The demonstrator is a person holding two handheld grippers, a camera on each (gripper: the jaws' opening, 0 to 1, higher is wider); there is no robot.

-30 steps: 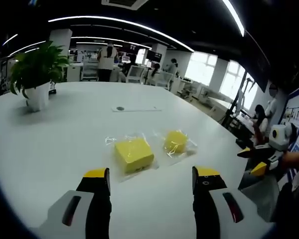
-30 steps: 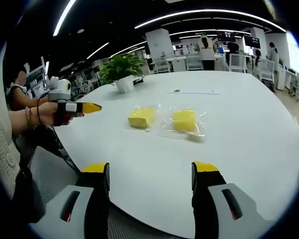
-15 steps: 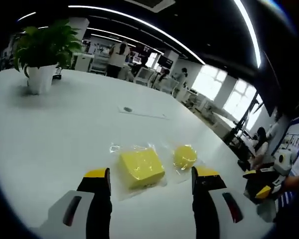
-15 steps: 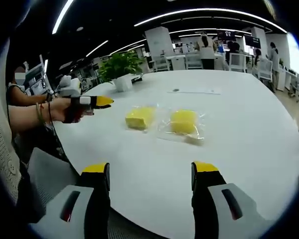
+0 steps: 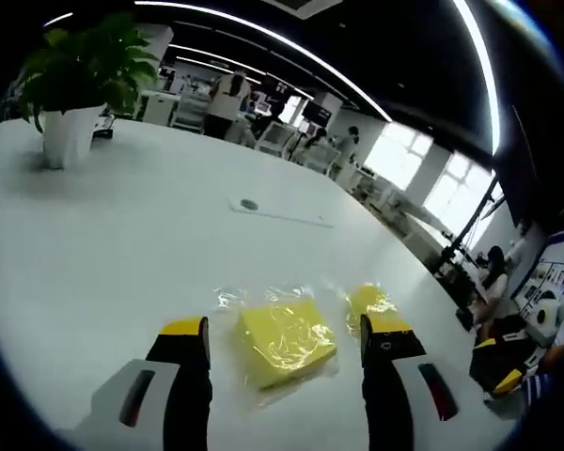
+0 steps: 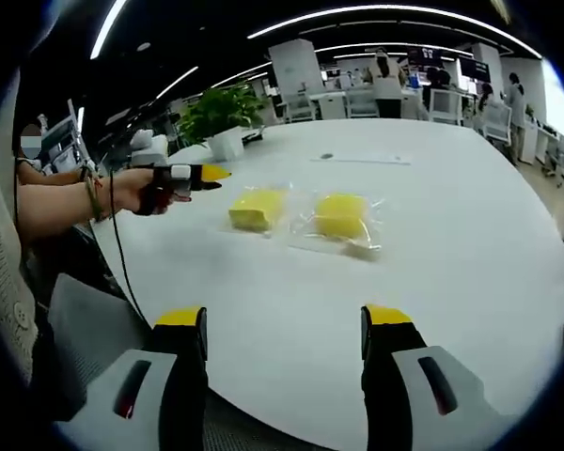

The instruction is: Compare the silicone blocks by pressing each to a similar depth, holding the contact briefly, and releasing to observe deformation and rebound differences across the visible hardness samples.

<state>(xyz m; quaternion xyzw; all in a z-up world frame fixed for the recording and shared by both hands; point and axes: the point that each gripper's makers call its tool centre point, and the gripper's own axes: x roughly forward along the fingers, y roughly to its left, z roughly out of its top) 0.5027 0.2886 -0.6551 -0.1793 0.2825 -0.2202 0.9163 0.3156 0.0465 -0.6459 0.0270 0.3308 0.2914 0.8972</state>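
Left hand-held gripper (image 5: 284,331), jaws apart, hovers over the near block (image 5: 284,342), which lies bagged on the desk (image 5: 122,235). Come down square, press gently. Right hand-held gripper (image 6: 284,321) waits open, well back; second block (image 6: 341,214) sits beside.

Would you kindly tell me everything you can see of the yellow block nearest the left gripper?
The yellow block is a squarish slab of soft-looking silicone, sealed in a crinkled clear plastic bag whose edges spread on the white table. It lies flat, a corner turned toward the camera, just ahead of the left gripper and framed between its open jaws, which do not appear to touch it. A second bagged block lies close beside it.
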